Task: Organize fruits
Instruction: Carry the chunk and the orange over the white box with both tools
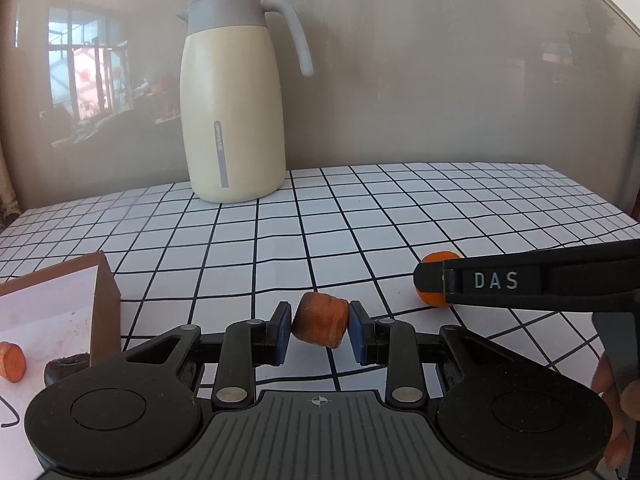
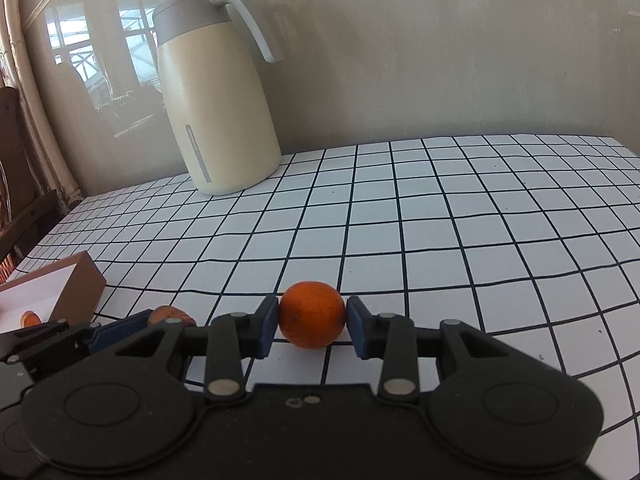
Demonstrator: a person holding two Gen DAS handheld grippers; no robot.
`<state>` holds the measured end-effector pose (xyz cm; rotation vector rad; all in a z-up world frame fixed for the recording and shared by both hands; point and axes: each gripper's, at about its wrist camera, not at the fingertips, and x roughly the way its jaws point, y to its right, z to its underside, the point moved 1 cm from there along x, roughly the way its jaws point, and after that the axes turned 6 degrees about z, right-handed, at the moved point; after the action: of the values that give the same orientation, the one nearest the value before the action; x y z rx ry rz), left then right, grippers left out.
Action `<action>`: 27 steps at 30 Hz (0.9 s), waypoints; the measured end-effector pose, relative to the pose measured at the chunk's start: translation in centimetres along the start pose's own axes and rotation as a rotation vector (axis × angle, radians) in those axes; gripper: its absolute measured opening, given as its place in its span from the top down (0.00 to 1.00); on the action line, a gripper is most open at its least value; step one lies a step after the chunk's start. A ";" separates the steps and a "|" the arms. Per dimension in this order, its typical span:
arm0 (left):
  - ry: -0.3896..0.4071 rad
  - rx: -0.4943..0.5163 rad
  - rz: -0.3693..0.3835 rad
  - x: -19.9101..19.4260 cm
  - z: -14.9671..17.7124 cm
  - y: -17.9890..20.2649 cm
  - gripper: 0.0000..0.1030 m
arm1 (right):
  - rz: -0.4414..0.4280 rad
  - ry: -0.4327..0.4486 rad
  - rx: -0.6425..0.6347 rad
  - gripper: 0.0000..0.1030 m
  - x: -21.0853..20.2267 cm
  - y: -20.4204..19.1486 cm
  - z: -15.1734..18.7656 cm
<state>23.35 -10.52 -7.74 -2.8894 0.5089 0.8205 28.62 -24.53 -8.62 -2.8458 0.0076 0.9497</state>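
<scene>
My left gripper [image 1: 319, 328] is shut on a carrot chunk [image 1: 320, 320], holding it just above the grid-patterned table. My right gripper [image 2: 312, 322] is shut on a small orange [image 2: 312, 314] that sits at table level. In the left wrist view the orange [image 1: 434, 280] shows at the right, partly hidden by the right gripper's finger. In the right wrist view the carrot chunk [image 2: 170, 314] shows at the lower left behind the left gripper. A brown box [image 1: 100, 304] with a white inside stands at the left and holds a carrot slice [image 1: 12, 362].
A cream thermos jug [image 1: 232, 112] with a grey lid stands at the back of the table against the wall; it also shows in the right wrist view [image 2: 216, 104]. A dark lump [image 1: 66, 370] lies beside the box. The box [image 2: 76, 288] sits near the table's left edge.
</scene>
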 end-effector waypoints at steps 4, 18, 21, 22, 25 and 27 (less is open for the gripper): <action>0.000 -0.008 0.005 -0.4 0.2 -0.3 0.70 | 0.012 0.008 -0.011 0.73 0.2 -0.4 0.0; 0.067 -0.008 0.030 -4.6 0.1 -0.3 0.70 | -0.032 0.058 0.001 0.73 -4.8 -0.8 0.7; 0.093 -0.007 0.021 -6.8 0.4 -0.7 0.70 | -0.051 0.088 0.000 0.73 -6.8 -1.2 1.2; 0.100 -0.007 0.016 -7.5 0.5 -1.0 0.70 | -0.059 0.095 0.004 0.73 -7.4 -1.3 1.5; 0.115 -0.021 -0.004 -9.5 1.0 -2.1 0.70 | -0.092 0.105 0.000 0.73 -8.8 -2.3 2.2; 0.117 -0.037 -0.019 -10.7 1.6 -3.0 0.70 | -0.114 0.108 -0.016 0.73 -9.3 -3.3 2.5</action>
<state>14.99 -4.34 -3.49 -2.9843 0.4807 0.6687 19.86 -21.32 -4.61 -2.8733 -0.1503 0.7766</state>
